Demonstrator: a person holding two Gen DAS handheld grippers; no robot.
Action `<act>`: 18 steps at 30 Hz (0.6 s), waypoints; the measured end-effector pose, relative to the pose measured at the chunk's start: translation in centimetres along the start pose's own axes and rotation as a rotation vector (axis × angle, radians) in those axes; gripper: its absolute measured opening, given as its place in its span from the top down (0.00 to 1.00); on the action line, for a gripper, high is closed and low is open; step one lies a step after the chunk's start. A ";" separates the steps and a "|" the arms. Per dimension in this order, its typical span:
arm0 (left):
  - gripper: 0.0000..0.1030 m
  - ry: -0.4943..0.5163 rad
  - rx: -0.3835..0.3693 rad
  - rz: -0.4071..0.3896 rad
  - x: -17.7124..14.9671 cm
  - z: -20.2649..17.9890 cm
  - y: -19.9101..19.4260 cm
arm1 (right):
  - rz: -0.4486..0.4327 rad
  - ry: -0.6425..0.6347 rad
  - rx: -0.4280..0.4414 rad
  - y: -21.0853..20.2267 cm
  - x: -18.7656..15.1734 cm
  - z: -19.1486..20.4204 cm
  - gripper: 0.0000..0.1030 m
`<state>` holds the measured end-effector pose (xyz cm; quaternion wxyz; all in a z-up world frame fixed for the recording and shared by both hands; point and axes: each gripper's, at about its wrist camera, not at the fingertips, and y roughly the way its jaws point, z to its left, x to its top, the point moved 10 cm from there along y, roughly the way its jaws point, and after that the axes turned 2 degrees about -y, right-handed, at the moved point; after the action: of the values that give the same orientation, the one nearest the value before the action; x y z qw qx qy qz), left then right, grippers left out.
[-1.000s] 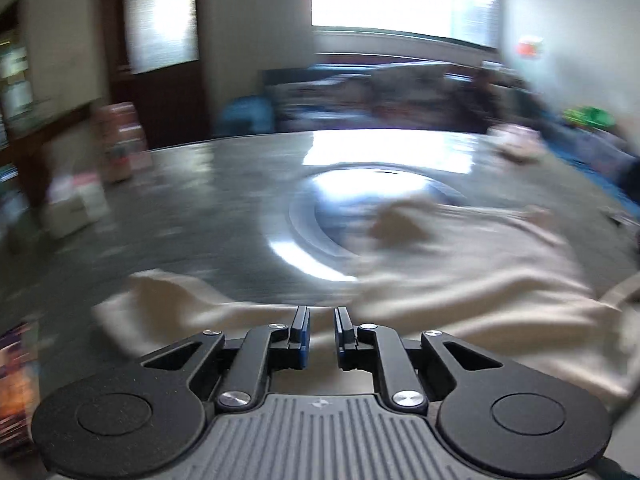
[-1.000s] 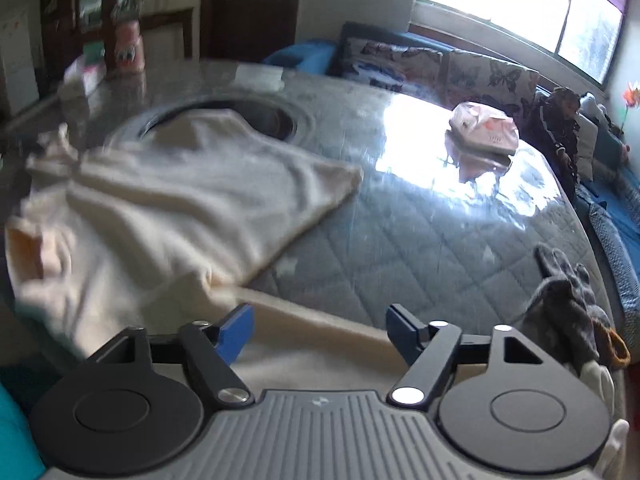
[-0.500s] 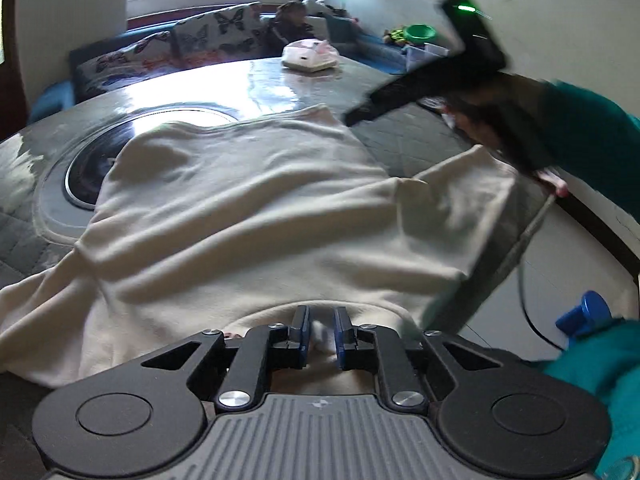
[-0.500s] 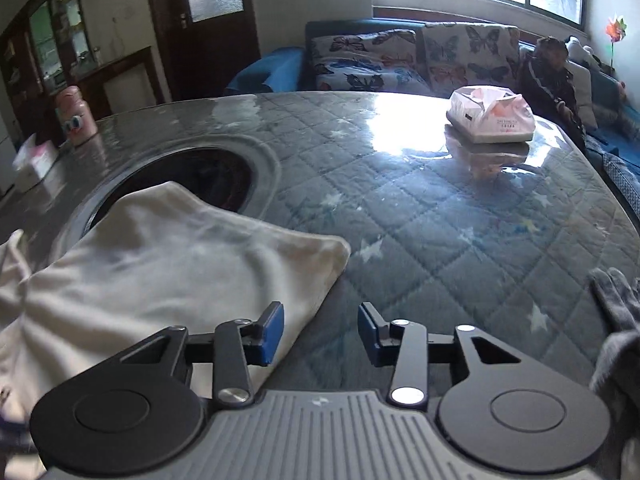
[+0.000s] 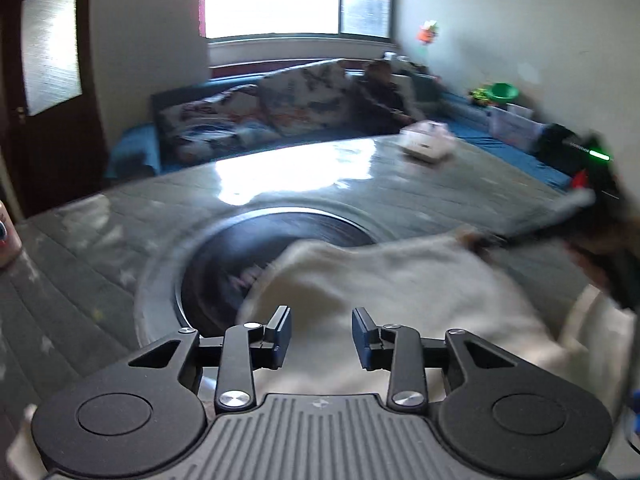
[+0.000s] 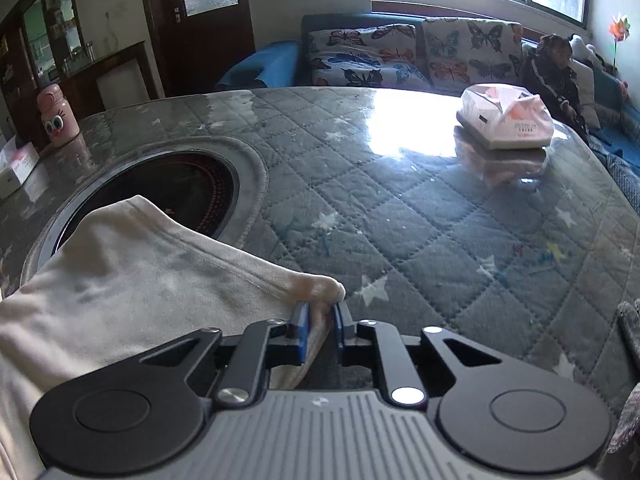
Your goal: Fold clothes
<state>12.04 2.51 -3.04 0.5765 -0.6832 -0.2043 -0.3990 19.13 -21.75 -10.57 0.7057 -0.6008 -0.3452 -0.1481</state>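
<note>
A cream garment (image 6: 132,280) lies spread on the quilted round table, partly over the dark round hob. My right gripper (image 6: 319,326) is shut on the garment's far right corner, with cloth pinched between its blue pads. In the left wrist view the same cream garment (image 5: 400,292) looks blurred. My left gripper (image 5: 321,334) hangs open just above its near part, nothing between the fingers. The right gripper (image 5: 560,216) shows there as a dark blur at the garment's right corner.
A pink and white tissue pack (image 6: 506,122) sits on the far right of the table (image 6: 440,220). A pink bottle (image 6: 58,120) stands at the far left. The dark hob recess (image 6: 180,192) lies mid-table. A grey glove (image 6: 628,320) is at the right edge. A person sits on the sofa (image 6: 400,56).
My left gripper has let go of the garment and opened. My right gripper has closed on the garment's corner. The left view swung back toward the window.
</note>
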 end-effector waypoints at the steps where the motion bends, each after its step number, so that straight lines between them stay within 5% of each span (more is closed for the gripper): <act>1: 0.59 -0.003 0.014 -0.001 0.5 0.6 1.0 | -0.004 -0.005 -0.003 0.0 0.1 0.1 0.90; 8: 0.56 0.021 0.058 0.055 0.8 1.3 8.0 | -0.003 -0.015 0.000 0.0 0.1 0.2 0.91; 13: 0.92 0.029 0.036 0.062 0.4 0.9 9.1 | -0.004 -0.018 0.003 0.0 0.0 0.1 0.91; 18: 0.94 0.083 -0.027 0.006 0.5 -2.2 6.1 | -0.008 -0.024 0.008 0.0 -0.1 0.1 0.91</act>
<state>16.15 -1.18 -6.42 0.5766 -0.6744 -0.1728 -0.4277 19.03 -21.67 -10.64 0.7031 -0.5985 -0.3568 -0.1423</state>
